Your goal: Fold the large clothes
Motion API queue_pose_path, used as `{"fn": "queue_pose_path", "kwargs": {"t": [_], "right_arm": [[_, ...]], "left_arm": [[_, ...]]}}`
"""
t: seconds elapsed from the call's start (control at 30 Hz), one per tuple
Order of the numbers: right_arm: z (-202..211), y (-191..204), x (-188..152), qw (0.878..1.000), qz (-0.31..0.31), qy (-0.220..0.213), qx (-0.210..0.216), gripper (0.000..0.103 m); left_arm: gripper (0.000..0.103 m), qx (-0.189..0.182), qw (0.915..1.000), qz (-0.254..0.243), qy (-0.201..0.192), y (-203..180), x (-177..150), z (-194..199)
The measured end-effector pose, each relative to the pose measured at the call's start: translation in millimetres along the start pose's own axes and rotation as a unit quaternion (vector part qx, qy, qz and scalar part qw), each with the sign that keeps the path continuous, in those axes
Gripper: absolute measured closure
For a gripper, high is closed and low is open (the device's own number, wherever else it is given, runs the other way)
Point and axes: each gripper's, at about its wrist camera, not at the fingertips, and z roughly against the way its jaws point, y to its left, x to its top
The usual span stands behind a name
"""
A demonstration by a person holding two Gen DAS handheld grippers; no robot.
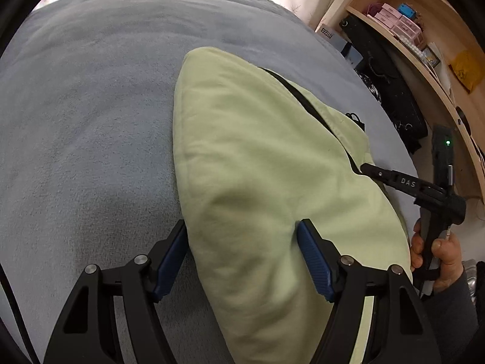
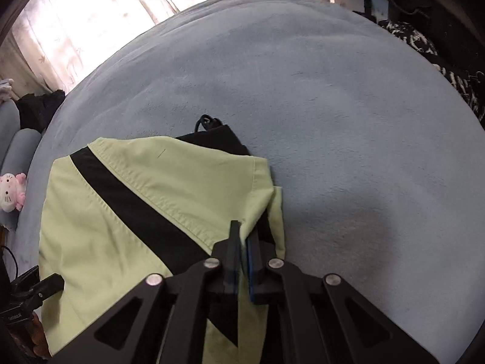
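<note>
Two grippers are working one pale green garment (image 1: 257, 157) that is lying on a blue-grey fleece bedcover (image 1: 91, 106), toward its right side as the left wrist view shows it. Starting at the left, the left gripper (image 1: 242, 242) is standing wide apart, its ribbed blue pads (image 1: 312, 261) straddling a bulging fold of the cloth without pinching it; one finger is sitting on the bedcover just beside the garment's edge, the other is pressing into the fabric. Further right, the right gripper (image 2: 244, 242) is clamped narrowly on a corner of the garment, green cloth caught between its fingers near a black panel (image 2: 136, 209).

The step in hand looks like drawing an edge over to make the next fold. To do it well, the left gripper should probably be closing on the fold's edge rather than its puffy middle, and both should be lifting at even height, so the layers are travelling together and no slack is bunching underneath. Pulling low and slowly across the fleece would likely be helping, since that nap may be gripping the cloth.

The garment is looking like a soft, matte woven fabric, thick where doubled, with stitched seams, a diagonal black stripe and a black drawcord loop (image 2: 207, 121) poking out at the far edge. The bedcover is plush and faintly mottled.
</note>
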Motion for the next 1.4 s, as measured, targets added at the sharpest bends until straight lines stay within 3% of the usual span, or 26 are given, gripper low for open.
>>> {"fn": "queue_pose_path", "kwargs": {"t": [0.07,0.17,0.23,0.3,0.33,0.37,0.43,0.5,0.6,0.63,0.7,0.73,0.8,0.83,0.87,0.9,1.2,1.4], "right_arm": [[13.1,1.8,0.3,1.0,0.006,-0.003,-0.016,0.088],[50.4,12.8,-4.7,0.997,0.033,-0.039,-0.061,0.086],[76.8,24.5,-13.0,0.995,0.045,-0.074,-0.048,0.085],[91.1,45.0,-26.8,0.995,0.053,-0.081,0.004,0.083],[91.0,55.0,-32.1,0.995,0.056,-0.074,0.026,0.083],[85.2,68.1,-40.6,0.995,0.06,-0.055,0.051,0.083],[71.6,81.7,-49.8,0.996,0.062,-0.031,0.064,0.083],[49.4,86.9,-61.7,0.996,0.059,0.003,0.073,0.083],[37.9,73.8,-75.6,0.998,0.057,0.007,0.033,0.086],[42.1,57.6,-77.9,0.999,0.05,-0.003,0.005,0.087],[51.0,31.6,-81.0,0.999,0.032,-0.012,-0.012,0.088],[57.0,14.7,-84.5,1.0,0.019,-0.014,-0.014,0.097],[63.6,-1.3,-91.6,1.0,0.004,-0.008,0.004,0.1],[67.8,-3.5,-95.0,1.0,0.004,-0.01,-0.002,0.094],[71.8,-2.5,-99.9,0.999,0.012,-0.014,-0.048,0.081],[74.0,-3.4,-103.0,0.998,0.012,-0.018,-0.058,0.078],[78.7,0.4,-109.0,0.998,0.005,-0.016,-0.059,0.077],[88.8,13.8,-114.0,0.998,0.013,-0.005,-0.066,0.076]], "left_arm": [[0.032,0.017,0.9998,-0.011,-0.005,-6.7,2.7,4.5],[0.032,0.075,0.9949,-0.045,-0.051,-20.5,6.6,33.0],[0.032,0.078,0.9908,-0.052,-0.098,-33.2,4.7,60.7],[0.033,0.064,0.9899,-0.052,-0.115,-44.8,1.2,74.3],[0.037,0.055,0.9906,-0.047,-0.116,-49.7,-3.5,77.6],[0.047,0.043,0.9924,-0.039,-0.109,-55.1,-8.4,75.3],[0.059,0.022,0.9961,-0.025,-0.081,-62.3,-16.7,59.5],[0.065,0.019,0.9987,-0.014,-0.046,-61.7,-32.8,39.9],[0.065,0.05,0.9963,-0.038,-0.059,-68.4,-45.1,28.4],[0.067,0.052,0.9956,-0.047,-0.063,-68.0,-47.3,29.9],[0.069,0.048,0.9955,-0.053,-0.062,-63.6,-47.8,32.4],[0.07,0.043,0.9959,-0.054,-0.059,-61.0,-46.4,32.5],[0.071,0.038,0.9963,-0.051,-0.058,-56.4,-46.5,35.3],[0.071,0.041,0.9962,-0.051,-0.058,-49.8,-48.5,40.8],[0.071,0.043,0.996,-0.052,-0.058,-48.9,-49.6,41.4],[0.071,0.046,0.9958,-0.053,-0.058,-48.3,-50.6,42.4],[0.069,0.061,0.9956,-0.043,-0.056,-51.8,-55.2,48.4],[0.058,0.06,0.9964,-0.031,-0.051,-51.3,-63.1,63.0]]}}
